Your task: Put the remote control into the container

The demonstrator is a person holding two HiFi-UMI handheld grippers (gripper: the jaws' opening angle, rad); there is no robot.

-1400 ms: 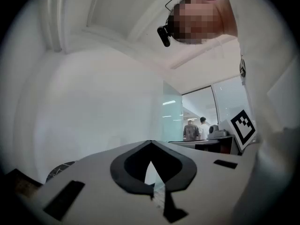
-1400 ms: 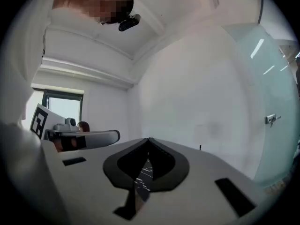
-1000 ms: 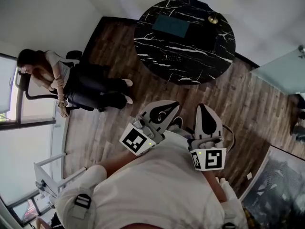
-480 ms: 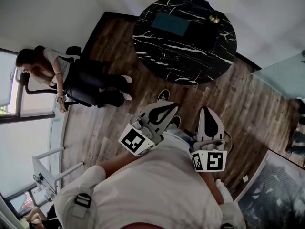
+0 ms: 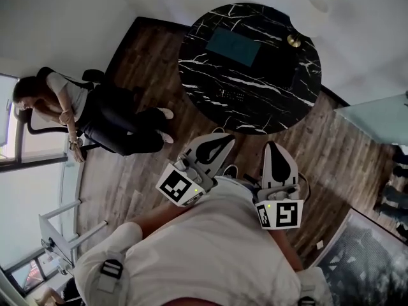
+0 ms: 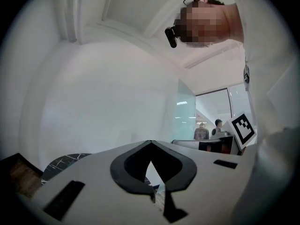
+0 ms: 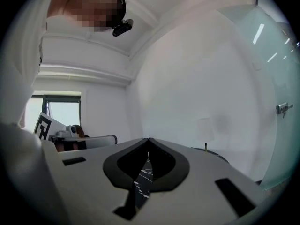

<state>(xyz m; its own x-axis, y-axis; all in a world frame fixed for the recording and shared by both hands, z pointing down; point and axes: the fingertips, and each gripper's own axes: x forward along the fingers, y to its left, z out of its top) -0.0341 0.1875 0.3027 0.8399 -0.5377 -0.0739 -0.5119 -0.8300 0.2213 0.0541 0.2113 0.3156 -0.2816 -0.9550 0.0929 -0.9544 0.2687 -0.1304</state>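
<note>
A round black marble table [image 5: 252, 18] stands ahead of me in the head view. On it lies a flat teal container [image 5: 233, 46]. The dark remote control [image 5: 231, 95] rests near the table's near edge, apart from the container. My left gripper [image 5: 227, 138] and right gripper [image 5: 272, 144] are held side by side at chest height over the wood floor, short of the table. Both are shut with nothing between the jaws. In the left gripper view the left gripper [image 6: 149, 142] has its tips touching; the right gripper [image 7: 148, 139] looks the same in its own view.
A person [image 5: 95, 116] sits on a chair at the left, beside a window. A small brass lamp base [image 5: 294, 40] stands at the table's far right rim. A glass partition [image 5: 382, 101] runs along the right. White walls lie behind the table.
Both grippers have moved forward toward the table, which now sits closer and larger in the head view. Their jaws stay shut.
</note>
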